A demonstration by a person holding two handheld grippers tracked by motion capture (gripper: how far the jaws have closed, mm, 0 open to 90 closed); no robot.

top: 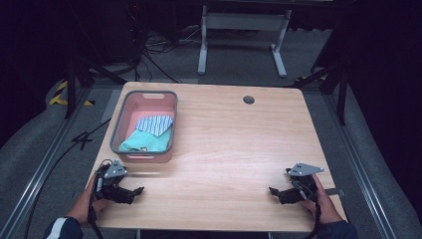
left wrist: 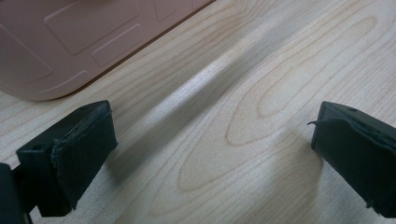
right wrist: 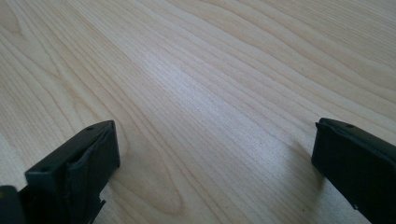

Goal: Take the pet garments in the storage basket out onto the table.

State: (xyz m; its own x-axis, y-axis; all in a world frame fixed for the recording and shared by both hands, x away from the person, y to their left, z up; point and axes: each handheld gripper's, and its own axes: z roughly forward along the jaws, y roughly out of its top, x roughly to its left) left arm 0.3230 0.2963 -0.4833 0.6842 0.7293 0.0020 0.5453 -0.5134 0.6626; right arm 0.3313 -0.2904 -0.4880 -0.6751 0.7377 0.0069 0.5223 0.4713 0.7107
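Observation:
A pink basket (top: pixel 123 110) with a grey rim stands at the table's left side, holding a folded teal cloth (top: pixel 147 142) and a blue-and-white striped cloth (top: pixel 155 124) on top of it. My left gripper (top: pixel 130 193) rests near the front left corner, just in front of the basket, jaws wide open and empty (left wrist: pixel 212 147). The basket's pink wall (left wrist: pixel 60 42) fills the upper left of the left gripper view. My right gripper (top: pixel 281 193) lies near the front right corner, open over bare wood (right wrist: pixel 212 161), nothing between its jaws.
The light wooden table (top: pixel 224 144) has a round cable hole (top: pixel 249 99) at the back. Behind it stand a white desk frame (top: pixel 241 35) and cables on grey carpet. Metal rails run along both sides of the table.

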